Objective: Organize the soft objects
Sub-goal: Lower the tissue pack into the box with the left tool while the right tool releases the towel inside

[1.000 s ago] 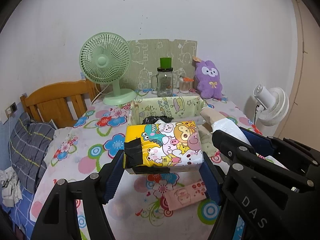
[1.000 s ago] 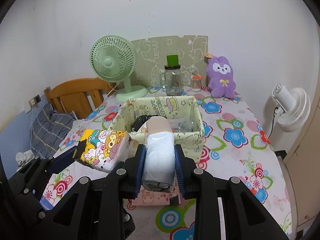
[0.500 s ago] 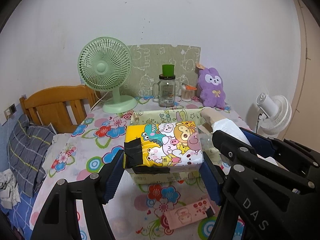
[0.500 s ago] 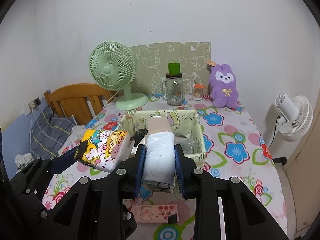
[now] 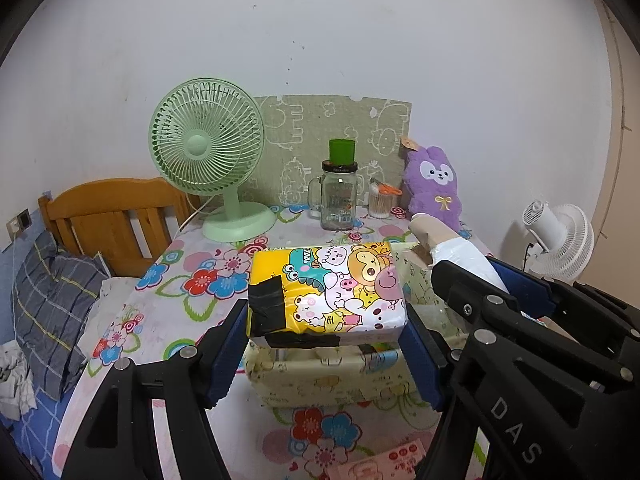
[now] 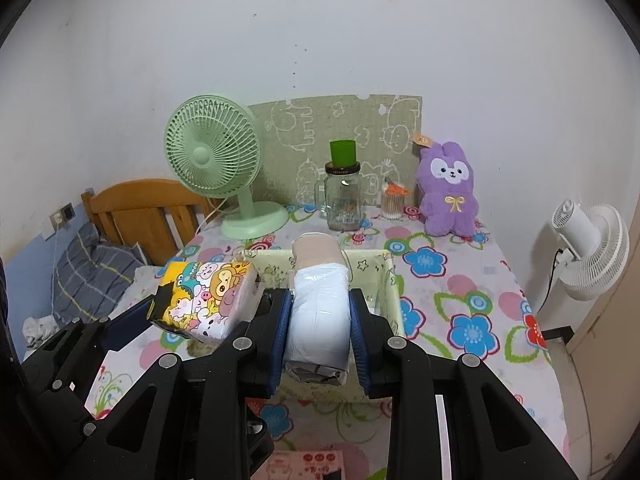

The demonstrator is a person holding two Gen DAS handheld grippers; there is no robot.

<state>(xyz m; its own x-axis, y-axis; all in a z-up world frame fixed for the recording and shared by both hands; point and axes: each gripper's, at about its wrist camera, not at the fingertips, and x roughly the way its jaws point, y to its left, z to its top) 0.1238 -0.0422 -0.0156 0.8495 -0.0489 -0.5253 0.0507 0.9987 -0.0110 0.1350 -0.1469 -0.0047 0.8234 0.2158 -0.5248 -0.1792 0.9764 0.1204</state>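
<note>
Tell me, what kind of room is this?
Probably a bedroom in someone's home. A wooden headboard and a checked pillow sit beside a table with a flowery cloth, and a purple plush bunny and a green fan stand by the wall.

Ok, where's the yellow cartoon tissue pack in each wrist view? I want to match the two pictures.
Left wrist view: the yellow cartoon tissue pack sits centre frame, held between the left gripper pads, above the fabric bin.
Right wrist view: the pack is at left of centre, beside the white roll in the right gripper.
Shared landmark: the green fan at the back of the table.
</note>
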